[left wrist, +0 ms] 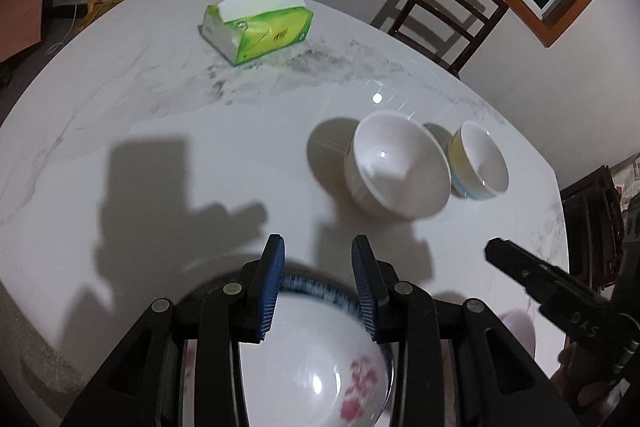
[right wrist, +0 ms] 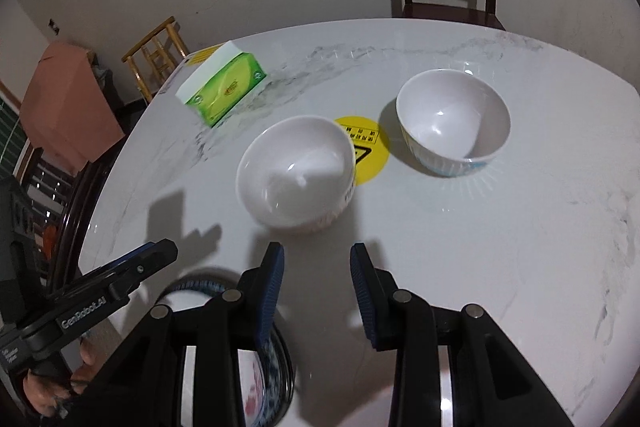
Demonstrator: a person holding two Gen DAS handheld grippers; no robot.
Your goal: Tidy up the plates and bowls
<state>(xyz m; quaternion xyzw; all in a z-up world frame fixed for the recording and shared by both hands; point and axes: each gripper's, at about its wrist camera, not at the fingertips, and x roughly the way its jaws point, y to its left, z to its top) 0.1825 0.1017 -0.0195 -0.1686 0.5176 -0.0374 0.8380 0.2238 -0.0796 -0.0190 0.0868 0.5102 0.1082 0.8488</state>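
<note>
Bowls are what remains to sort on the marble table [right wrist: 500,247]: a plain white bowl [right wrist: 296,173] sits near the middle, and a second bowl with a pale blue and yellow outside [right wrist: 454,125] stands apart from it to the right, a yellow sticker [right wrist: 370,151] between them. A third bowl with pink flowers and a blue rim [left wrist: 320,359] lies close under the left gripper [left wrist: 318,287] — it may rest on something patterned beneath, though blur and the fingers hide that. Neither tool has hold of anything. The left gripper's jaws stand partly apart above the flowered bowl's rim without pressing on it, and the right gripper [right wrist: 317,289] hangs over bare tabletop, jaws partly apart and empty, just short of the white bowl. A green tissue pack [left wrist: 260,27] sits at the far side, out of the way.

This looks like the approach step, with gathering not yet begun. The next move, I judge, calls for the right gripper to straddle the white bowl's near wall and pinch it — firmly, since glazed ware slips — then lift it clear to nest it.
</note>
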